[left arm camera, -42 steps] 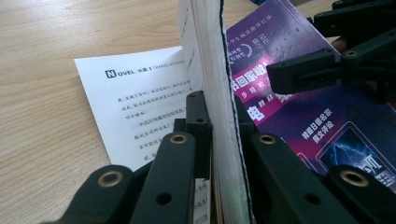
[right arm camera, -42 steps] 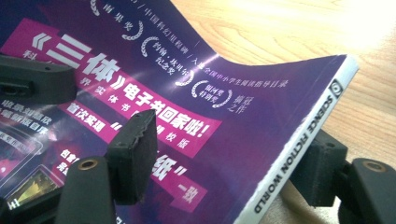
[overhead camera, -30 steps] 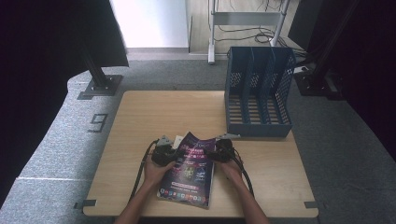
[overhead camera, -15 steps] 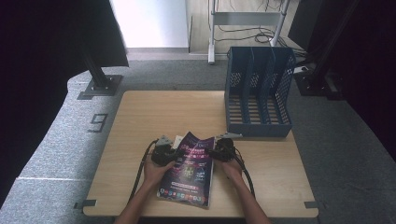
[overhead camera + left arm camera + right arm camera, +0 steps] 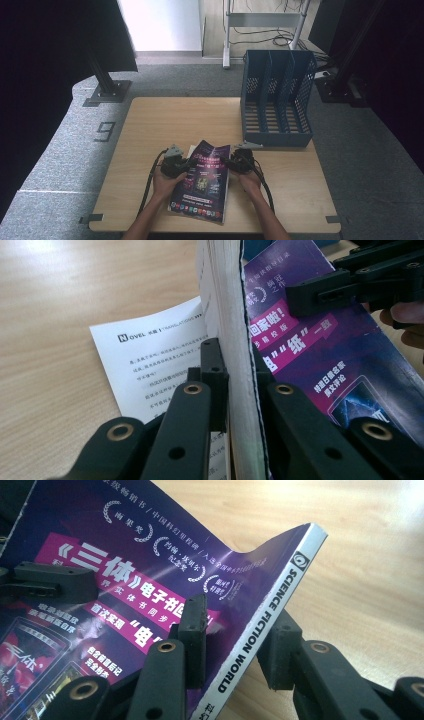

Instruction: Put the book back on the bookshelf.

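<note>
You are gripping the purple glossy magazine [image 5: 202, 180] at lower centre of the high view, its long axis running toward you. Your left gripper [image 5: 235, 405] is clamping the page edge; your right gripper [image 5: 235, 645], jaws just closing, is pinching the spine. The blue mesh file rack [image 5: 276, 100] is standing upper right.

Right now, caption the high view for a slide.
Both grippers clamp a purple glossy magazine on the wooden table.
</note>
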